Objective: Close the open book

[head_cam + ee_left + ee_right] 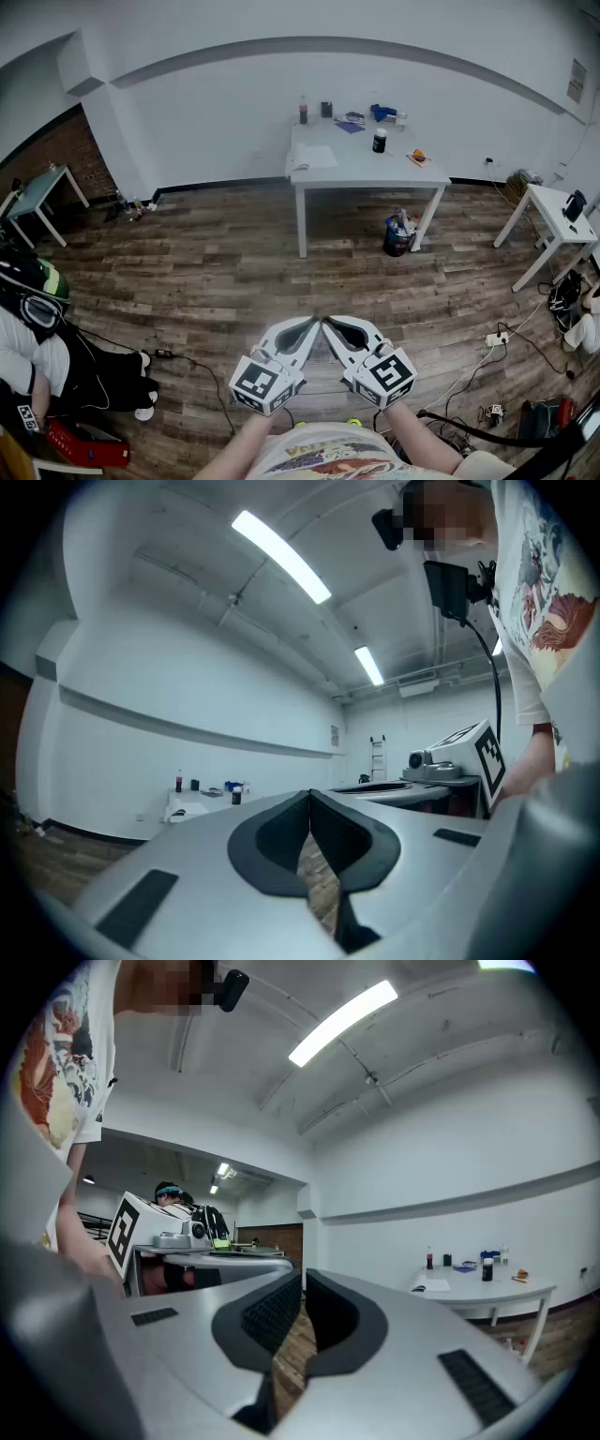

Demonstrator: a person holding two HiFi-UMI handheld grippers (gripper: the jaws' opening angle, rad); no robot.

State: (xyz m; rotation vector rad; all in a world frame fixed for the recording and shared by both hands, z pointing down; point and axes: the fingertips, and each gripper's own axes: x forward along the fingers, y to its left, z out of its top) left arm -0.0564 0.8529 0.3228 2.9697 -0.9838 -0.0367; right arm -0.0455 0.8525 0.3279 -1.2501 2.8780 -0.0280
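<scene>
The open book [314,157] lies flat with white pages up, on the left part of a white table [366,172] far across the room. It also shows small in the left gripper view [187,810] and the right gripper view [431,1285]. Both grippers are held close to my body, well away from the table, tips nearly touching each other. My left gripper [302,330] [309,799] is shut with nothing in it. My right gripper [339,330] [303,1283] is likewise shut and empty.
A bottle [303,110], a black cup [380,141] and small blue items share the table, and a dark bucket [397,234] stands under it. Another white table [553,220] is at the right; a seated person [37,347] is at the left. Cables and a power strip [497,338] lie on the wood floor.
</scene>
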